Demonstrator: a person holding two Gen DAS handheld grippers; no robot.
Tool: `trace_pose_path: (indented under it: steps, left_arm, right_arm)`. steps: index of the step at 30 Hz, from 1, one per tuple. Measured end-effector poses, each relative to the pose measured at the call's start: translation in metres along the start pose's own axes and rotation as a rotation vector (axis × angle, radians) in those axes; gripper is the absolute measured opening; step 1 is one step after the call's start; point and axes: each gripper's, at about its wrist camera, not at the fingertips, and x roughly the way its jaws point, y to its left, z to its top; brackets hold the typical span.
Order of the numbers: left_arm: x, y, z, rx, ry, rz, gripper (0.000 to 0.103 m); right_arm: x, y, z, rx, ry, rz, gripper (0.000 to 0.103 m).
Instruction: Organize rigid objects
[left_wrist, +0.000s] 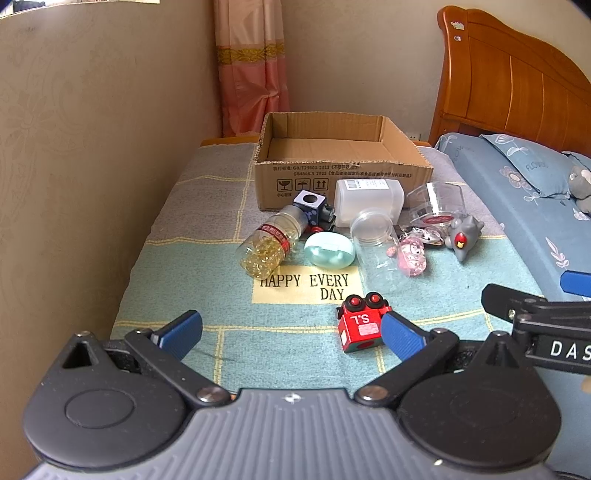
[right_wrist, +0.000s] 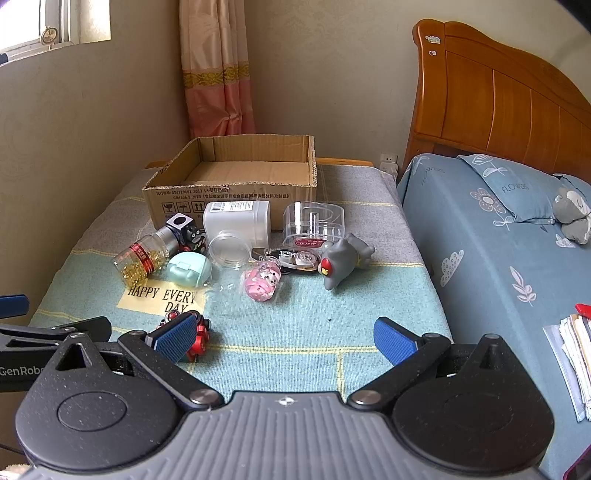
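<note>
An open cardboard box (left_wrist: 343, 177) (right_wrist: 229, 199) stands empty at the back of a cloth-covered table. In front of it lie a capsule bottle (left_wrist: 267, 245) (right_wrist: 144, 258), a mint case (left_wrist: 330, 251) (right_wrist: 188, 271), a white container (left_wrist: 369, 201) (right_wrist: 236, 221), a clear jar (left_wrist: 376, 240) (right_wrist: 227, 249), a pink keychain toy (left_wrist: 413, 256) (right_wrist: 262, 282), a grey toy (left_wrist: 463, 234) (right_wrist: 341, 260) and a clear tape dispenser (left_wrist: 436, 205) (right_wrist: 314, 223). A red toy train (left_wrist: 360, 323) (right_wrist: 197, 334) lies nearest. My left gripper (left_wrist: 291, 332) is open, its right finger beside the train. My right gripper (right_wrist: 284, 338) is open and empty.
A dark dice-like cube (left_wrist: 309, 203) (right_wrist: 180, 223) sits by the box. A bed with blue bedding (right_wrist: 498, 236) and wooden headboard (right_wrist: 498, 99) runs along the right. A wall (left_wrist: 92, 166) borders the left. Papers (right_wrist: 574, 354) lie on the bed.
</note>
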Motion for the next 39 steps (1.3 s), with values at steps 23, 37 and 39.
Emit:
trace_pose_path:
  steps: [23,37,39]
  left_arm:
    - [0.004,0.001,0.001,0.008,-0.025,-0.007,0.102]
    - [0.022,0.005,0.005,0.048,-0.044,-0.046,0.102]
    - [0.027,0.006,0.007,0.055,-0.039,-0.045,0.102]
  right_arm:
    - [0.000,0.002,0.000,-0.011,-0.029,0.033,0.103]
    - [0.011,0.001,0.001,-0.060,-0.072,0.105,0.103]
    - [0.016,0.001,0.001,-0.074,-0.073,0.117,0.103]
